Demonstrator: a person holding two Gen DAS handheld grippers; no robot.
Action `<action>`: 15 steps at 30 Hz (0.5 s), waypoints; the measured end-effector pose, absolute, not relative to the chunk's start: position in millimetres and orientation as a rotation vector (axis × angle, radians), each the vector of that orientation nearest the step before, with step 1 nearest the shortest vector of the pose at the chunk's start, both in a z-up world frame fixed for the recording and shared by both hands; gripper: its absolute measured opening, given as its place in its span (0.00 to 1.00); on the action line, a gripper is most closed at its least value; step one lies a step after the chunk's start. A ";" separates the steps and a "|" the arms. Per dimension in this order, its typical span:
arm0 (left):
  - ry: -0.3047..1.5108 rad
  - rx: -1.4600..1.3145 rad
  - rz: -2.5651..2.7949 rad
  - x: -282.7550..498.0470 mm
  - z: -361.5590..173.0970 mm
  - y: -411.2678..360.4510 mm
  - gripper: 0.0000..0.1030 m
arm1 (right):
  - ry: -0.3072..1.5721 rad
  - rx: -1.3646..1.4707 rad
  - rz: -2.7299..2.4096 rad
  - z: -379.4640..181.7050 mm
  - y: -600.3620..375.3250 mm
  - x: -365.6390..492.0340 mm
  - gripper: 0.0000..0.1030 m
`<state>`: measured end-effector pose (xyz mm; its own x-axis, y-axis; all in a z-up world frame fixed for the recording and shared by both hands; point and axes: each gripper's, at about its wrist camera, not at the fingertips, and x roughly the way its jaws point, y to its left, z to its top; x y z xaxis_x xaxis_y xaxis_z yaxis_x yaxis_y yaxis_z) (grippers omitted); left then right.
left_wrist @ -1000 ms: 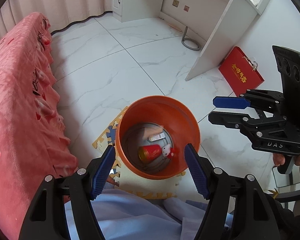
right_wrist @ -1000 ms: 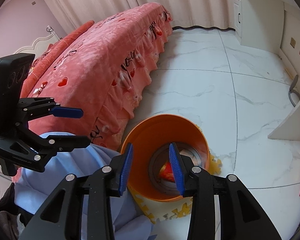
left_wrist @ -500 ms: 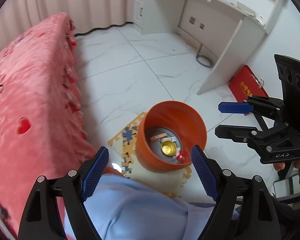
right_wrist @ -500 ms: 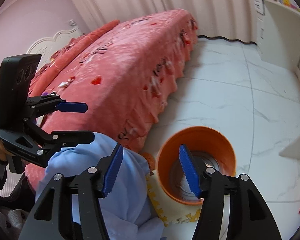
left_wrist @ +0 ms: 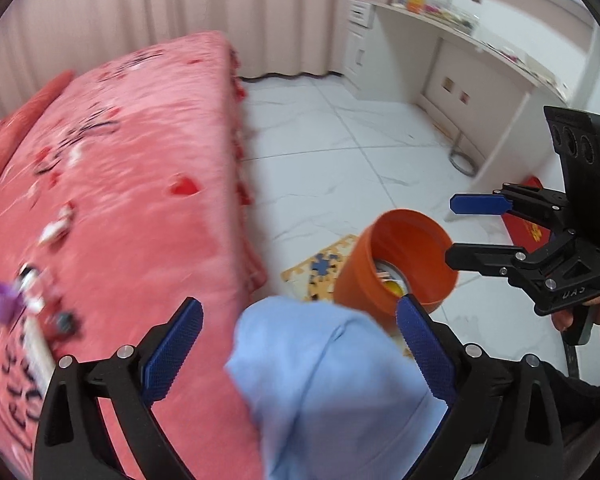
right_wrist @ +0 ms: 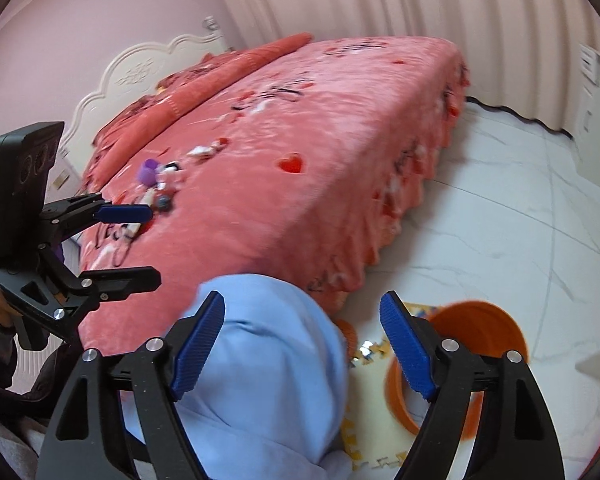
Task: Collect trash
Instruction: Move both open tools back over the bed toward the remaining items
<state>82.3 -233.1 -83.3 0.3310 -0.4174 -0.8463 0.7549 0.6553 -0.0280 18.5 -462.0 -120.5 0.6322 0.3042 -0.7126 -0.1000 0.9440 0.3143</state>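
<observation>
- Trash already sits in the orange bin, which stands on a puzzle-pattern foam mat on the white floor beside the bed.
- Left gripper has just been opening; its blue pads stand wide apart, nothing between them but a pale blue knee below.
- Right gripper has just been opening too and grips nothing.
- More litter, a purple cup among blurred small pieces, lies on the pink bedspread.
- Farther off stands a white desk.
</observation>
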 end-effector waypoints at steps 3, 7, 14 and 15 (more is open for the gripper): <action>0.953 0.373 -0.732 84.4 -78.6 -202.2 0.93 | 0.855 0.231 0.286 -114.2 -435.1 34.1 0.78; 0.962 0.309 -0.627 92.1 -75.9 -151.7 0.93 | 0.843 0.188 0.361 -103.8 -391.6 57.7 0.82; 0.975 0.220 -0.480 106.4 -72.3 -75.0 0.93 | 0.839 0.120 0.486 -91.3 -319.1 96.6 0.82; 0.977 0.209 -0.461 110.4 -71.9 -65.0 0.93 | 0.840 0.111 0.500 -89.9 -309.7 103.0 0.82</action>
<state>110.4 -65.0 -71.9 0.4731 -0.2815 -0.8349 0.4656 0.8843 -0.0344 103.0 -309.7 -89.9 0.5592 0.4664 -0.6854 -0.3802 0.8790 0.2879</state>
